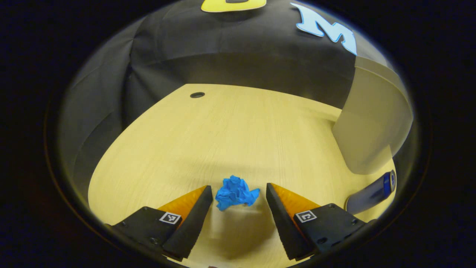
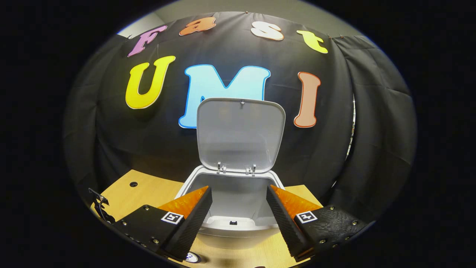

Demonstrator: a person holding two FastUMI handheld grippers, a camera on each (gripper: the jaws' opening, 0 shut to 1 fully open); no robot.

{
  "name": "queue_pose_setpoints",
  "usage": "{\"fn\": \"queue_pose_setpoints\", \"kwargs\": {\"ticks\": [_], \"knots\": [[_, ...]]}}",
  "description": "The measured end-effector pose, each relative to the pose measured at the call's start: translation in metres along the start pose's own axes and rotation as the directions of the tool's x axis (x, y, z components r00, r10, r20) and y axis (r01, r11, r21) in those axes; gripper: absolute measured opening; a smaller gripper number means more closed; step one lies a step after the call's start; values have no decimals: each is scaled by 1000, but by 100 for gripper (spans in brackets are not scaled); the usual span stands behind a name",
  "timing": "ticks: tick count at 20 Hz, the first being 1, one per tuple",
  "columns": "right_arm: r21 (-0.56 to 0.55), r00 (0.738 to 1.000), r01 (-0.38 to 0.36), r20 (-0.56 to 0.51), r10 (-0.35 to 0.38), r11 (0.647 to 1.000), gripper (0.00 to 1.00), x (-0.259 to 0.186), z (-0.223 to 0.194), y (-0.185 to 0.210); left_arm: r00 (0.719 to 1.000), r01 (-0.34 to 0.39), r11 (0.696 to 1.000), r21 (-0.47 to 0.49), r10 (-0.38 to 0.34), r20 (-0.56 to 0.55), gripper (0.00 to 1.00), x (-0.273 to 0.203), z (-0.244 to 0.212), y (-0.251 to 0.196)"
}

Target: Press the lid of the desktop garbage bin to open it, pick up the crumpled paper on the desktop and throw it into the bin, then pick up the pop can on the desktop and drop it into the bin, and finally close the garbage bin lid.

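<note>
Crinkled blue crumpled paper (image 1: 236, 193) on woodgrain desktop (image 1: 223, 130), smooth bin (image 2: 234, 208) lid (image 2: 240, 134) upright

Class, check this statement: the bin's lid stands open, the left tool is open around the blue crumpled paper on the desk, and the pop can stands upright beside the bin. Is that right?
Not quite. The pop can lies on its side beside the garbage bin, as the left gripper view shows. The rest holds: the lid stands open in the right gripper view, and the left tool is open around the blue crumpled paper on the desk.
</note>
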State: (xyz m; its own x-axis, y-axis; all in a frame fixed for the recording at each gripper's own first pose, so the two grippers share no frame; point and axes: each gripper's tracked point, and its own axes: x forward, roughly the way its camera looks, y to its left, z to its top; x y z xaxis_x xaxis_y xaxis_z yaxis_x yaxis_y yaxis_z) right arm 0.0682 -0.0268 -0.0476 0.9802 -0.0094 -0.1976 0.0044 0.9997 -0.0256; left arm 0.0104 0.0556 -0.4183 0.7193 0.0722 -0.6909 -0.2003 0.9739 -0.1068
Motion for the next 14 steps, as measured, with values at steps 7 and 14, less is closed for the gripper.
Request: {"fn": "queue_pose_setpoints", "kwargs": {"ticks": [7,14], "knots": [[6,1000,-8,-20,8,1000,95,2,-7,1,1000,5,1000,7,-5,-10,94,2,2,2],[11,999,-14,-36,15,1000,95,4,-11,4,1000,-5,999,53,5,-8,71,-6,30,-2]]}}
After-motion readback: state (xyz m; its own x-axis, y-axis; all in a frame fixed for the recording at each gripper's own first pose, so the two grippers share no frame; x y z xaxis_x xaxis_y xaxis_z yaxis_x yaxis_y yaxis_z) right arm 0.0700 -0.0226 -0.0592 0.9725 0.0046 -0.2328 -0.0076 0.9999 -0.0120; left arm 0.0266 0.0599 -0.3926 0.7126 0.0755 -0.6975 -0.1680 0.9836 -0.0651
